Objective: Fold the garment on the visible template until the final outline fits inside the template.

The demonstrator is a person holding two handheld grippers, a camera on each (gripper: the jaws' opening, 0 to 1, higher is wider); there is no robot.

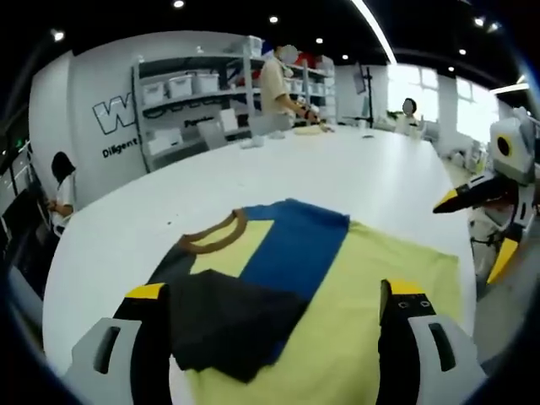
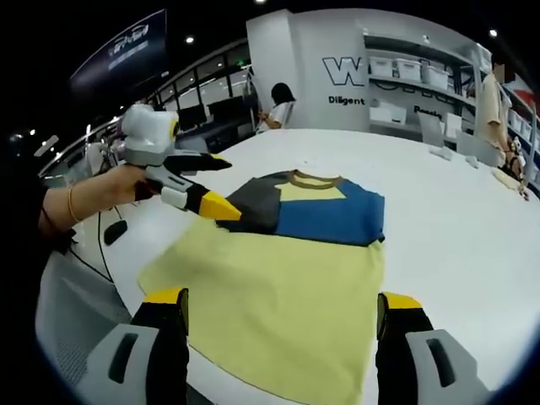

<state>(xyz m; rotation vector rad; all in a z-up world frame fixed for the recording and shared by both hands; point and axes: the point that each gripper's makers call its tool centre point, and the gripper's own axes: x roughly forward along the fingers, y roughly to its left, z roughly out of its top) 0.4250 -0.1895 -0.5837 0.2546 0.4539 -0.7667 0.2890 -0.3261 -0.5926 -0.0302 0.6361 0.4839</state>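
A T-shirt [image 1: 346, 287] in yellow, blue and black with a brown collar [image 1: 215, 240] lies flat on the white table [image 1: 337, 169]. Its black sleeve [image 1: 228, 325] is folded in over the body. My left gripper [image 1: 274, 291] hangs open just above that sleeve, with nothing in its jaws. In the right gripper view the same T-shirt [image 2: 287, 287] lies ahead, collar [image 2: 316, 179] at the far side. My right gripper [image 2: 283, 299] is open over the yellow hem. The left gripper [image 2: 226, 186], held in a hand, hovers open by the black sleeve [image 2: 253, 207]. The right gripper [image 1: 468, 240] stands open off the shirt's right edge.
The table's near edge [image 2: 126, 278] runs just under the shirt hem. Shelves with bins [image 1: 194, 93] line the back wall. One person stands at the table's far end [image 1: 274, 84], and others sit at its sides [image 1: 61, 190] [image 2: 277, 105]. Bare table surface [image 2: 439, 211] surrounds the shirt.
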